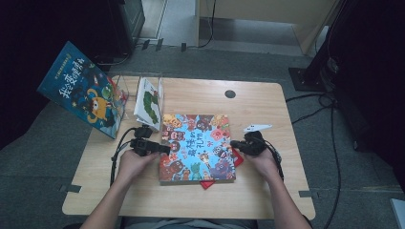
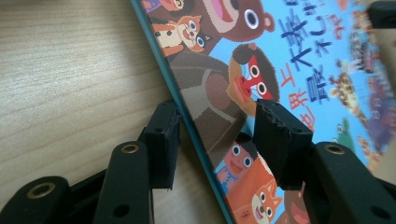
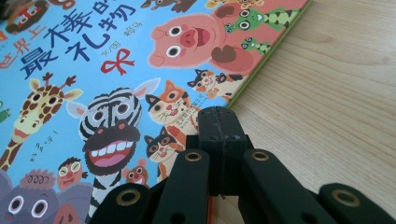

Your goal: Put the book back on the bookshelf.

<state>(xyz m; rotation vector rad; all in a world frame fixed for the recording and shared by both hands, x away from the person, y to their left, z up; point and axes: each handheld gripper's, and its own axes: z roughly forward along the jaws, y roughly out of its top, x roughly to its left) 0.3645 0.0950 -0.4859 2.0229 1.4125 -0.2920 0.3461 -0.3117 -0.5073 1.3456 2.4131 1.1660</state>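
Wooden table [image 1: 267,102] on a grey floor, seen from above. At its middle lies the picture book [image 1: 197,147], flat and cover up, its long axis running near to far and slightly tilted; the large blue title characters read from the near side, though I cannot make them out fully. My left gripper [image 1: 165,149] straddles the book's left edge, one jaw under and one over the cover, not yet pressing. My right gripper [image 1: 233,143] rests at the book's right edge with its jaws clenched together. A red sheet [image 1: 207,183] peeks out beneath the book. Far left, a second book [image 1: 82,89] leans by a clear stand [image 1: 125,86].
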